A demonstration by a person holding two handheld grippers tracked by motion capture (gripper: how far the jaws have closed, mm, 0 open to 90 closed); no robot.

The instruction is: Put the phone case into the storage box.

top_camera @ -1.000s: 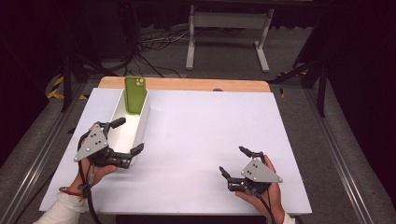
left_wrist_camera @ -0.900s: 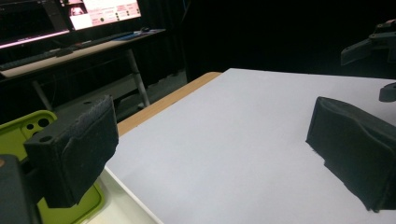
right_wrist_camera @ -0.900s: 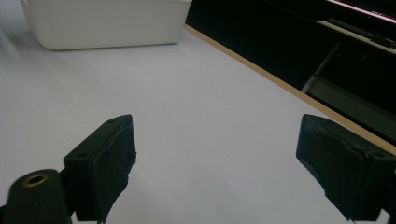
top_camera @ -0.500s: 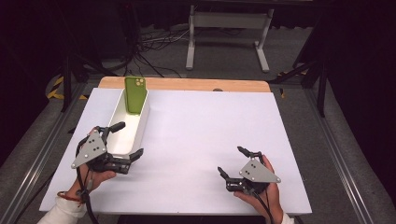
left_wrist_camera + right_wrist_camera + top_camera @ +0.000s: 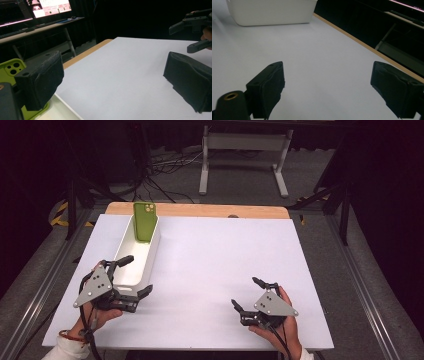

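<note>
A white bin (image 5: 131,272) lies lengthwise at the table's left. A green phone (image 5: 144,221) stands upright against its far end. My left gripper (image 5: 136,276) is open at the bin's near end, one jaw over the bin and the other just off its near right corner, holding nothing. In the left gripper view the phone (image 5: 10,68) shows behind the left pad (image 5: 40,77), and the bin's rim (image 5: 63,107) runs below. My right gripper (image 5: 246,293) stands open over bare table at the near right. The right gripper view looks across to the bin (image 5: 272,11).
The white table top (image 5: 225,250) has a wooden strip (image 5: 200,210) along its far edge. Beyond it are a dark floor, cables and a metal stand (image 5: 245,150). The other hand's gripper (image 5: 195,22) shows far off in the left gripper view.
My left gripper has drawn back a little along the bin toward the table's near edge, still open. The right gripper has barely shifted.
</note>
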